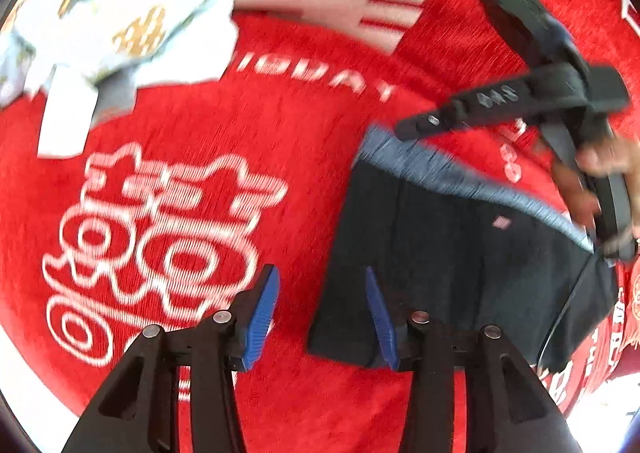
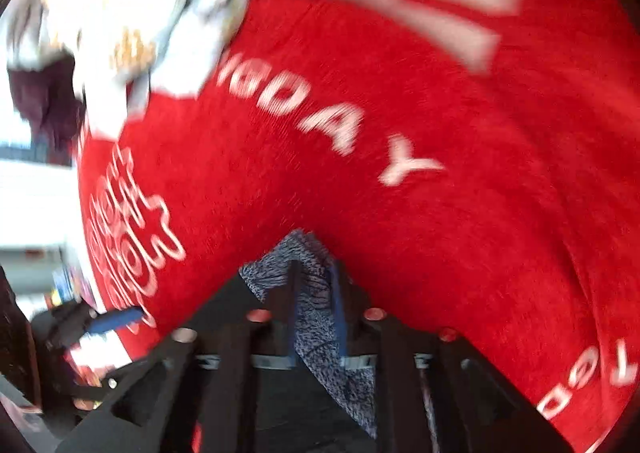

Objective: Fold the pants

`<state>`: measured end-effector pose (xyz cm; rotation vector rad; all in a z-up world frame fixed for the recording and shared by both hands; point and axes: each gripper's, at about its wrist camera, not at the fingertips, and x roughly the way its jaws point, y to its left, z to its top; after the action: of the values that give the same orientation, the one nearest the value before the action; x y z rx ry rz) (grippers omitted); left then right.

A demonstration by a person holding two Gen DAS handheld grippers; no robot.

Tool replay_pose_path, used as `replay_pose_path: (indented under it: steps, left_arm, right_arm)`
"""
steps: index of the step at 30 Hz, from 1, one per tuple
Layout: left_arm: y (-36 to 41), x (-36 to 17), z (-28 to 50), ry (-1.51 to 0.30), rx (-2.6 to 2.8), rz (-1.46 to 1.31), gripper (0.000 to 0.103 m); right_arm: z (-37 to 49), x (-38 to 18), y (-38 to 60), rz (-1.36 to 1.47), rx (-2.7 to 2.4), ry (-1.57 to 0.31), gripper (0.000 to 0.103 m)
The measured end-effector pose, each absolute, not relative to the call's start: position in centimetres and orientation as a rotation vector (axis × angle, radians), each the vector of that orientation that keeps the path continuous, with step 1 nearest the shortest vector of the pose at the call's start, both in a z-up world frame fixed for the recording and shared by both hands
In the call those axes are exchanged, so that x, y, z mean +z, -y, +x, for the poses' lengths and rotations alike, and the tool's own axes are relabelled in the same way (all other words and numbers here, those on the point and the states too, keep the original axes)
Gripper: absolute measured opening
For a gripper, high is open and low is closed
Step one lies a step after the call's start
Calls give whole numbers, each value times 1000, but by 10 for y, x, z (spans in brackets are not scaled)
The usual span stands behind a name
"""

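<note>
The pants (image 1: 452,265) are dark navy with a grey heathered waistband (image 1: 432,169), hanging folded over the red cloth at the right of the left wrist view. My left gripper (image 1: 324,313) is open and empty, its blue pads apart just left of the pants' lower edge. My right gripper (image 2: 314,305) is shut on the grey waistband (image 2: 316,321) and holds the pants up. In the left wrist view the right gripper's black body (image 1: 560,93) and the hand holding it sit at the pants' upper right.
A red cloth with white lettering (image 1: 240,141) covers the surface; it also fills the right wrist view (image 2: 400,113). A white garment pile with gold print (image 1: 120,21) lies at the far left, also seen in the right wrist view (image 2: 132,13). The left gripper (image 2: 112,319) shows at the lower left.
</note>
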<state>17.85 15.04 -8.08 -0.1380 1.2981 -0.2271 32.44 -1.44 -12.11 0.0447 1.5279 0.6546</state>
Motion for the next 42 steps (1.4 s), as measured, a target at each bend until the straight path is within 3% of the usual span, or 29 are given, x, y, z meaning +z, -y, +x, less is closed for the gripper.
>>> replay_pose_path:
  steps: [2, 3, 4, 10, 14, 18, 24, 29, 32, 42]
  left_arm:
    - [-135, -73, 192, -1283, -270, -136, 53]
    - [-121, -71, 200, -1276, -287, -125, 68]
    - [-107, -71, 208, -1266, -294, -112, 72]
    - [-47, -125, 257, -1334, -230, -21, 73]
    - [-32, -134, 262, -1294, -147, 139, 74]
    - [-35, -117, 265, -1337, -125, 111, 74]
    - [2, -66, 216, -1289, -275, 106, 74]
    - [41, -101, 178, -1404, -298, 135, 74]
    - [32, -112, 167, -1376, -257, 73, 81]
    - [43, -110, 171, -1400, -240, 107, 83]
  right_arm:
    - [318, -101, 41, 93, 611, -1492, 26]
    - [309, -89, 64, 118, 565, -1476, 26]
    - [305, -83, 75, 130, 543, -1478, 26]
    - [246, -107, 153, 155, 304, -1578, 23]
    - [255, -128, 193, 255, 117, -1452, 19]
    - [255, -112, 237, 416, 33, -1385, 23]
    - [151, -63, 304, 689, 107, -1364, 33]
    - [43, -80, 330, 925, 59, -1421, 33]
    - [13, -107, 336, 1032, -6, -1439, 33]
    - [-9, -137, 369, 1307, -100, -1314, 32]
